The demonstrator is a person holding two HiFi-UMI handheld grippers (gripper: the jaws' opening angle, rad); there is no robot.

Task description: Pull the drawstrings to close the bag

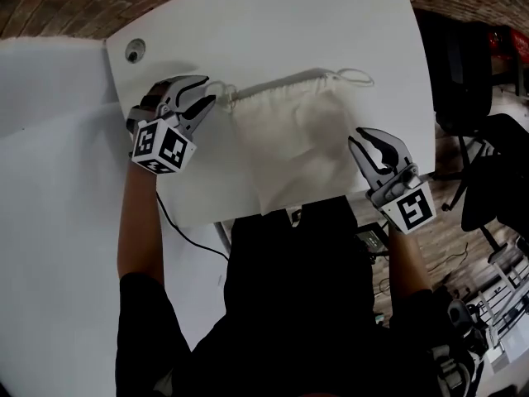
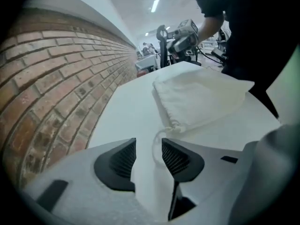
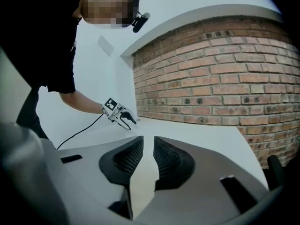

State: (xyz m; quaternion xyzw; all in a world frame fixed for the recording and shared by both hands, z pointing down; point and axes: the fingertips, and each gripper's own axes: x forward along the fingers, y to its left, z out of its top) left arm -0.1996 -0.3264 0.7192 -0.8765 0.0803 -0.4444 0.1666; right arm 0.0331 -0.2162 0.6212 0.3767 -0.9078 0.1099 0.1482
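Shows bag (image 1: 289, 143) flat on desk (image 1: 273, 23), gathered mouth running 9 to 3 o'clock. Has left gripper (image 2: 148, 144) nearest, fingers wide apart, empty, left drawstring loop (image 2: 161, 131) just at their 12 o'clock. Has right gripper (image 3: 148, 142) narrowly parted, empty, right drawstring loop (image 1: 357, 77) farther off at 12 o'clock.

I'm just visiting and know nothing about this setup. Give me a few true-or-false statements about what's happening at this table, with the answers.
1. A cloth bag lies flat on the white table. True.
2. The left tool is clamped shut on a cord. False: its jaws stand apart, with the bag's cord loop loose between them.
3. The right tool holds the other cord. False: it is empty, beside the bag's edge; the far loop lies untouched.
4. A brick wall stands beyond the table. True.
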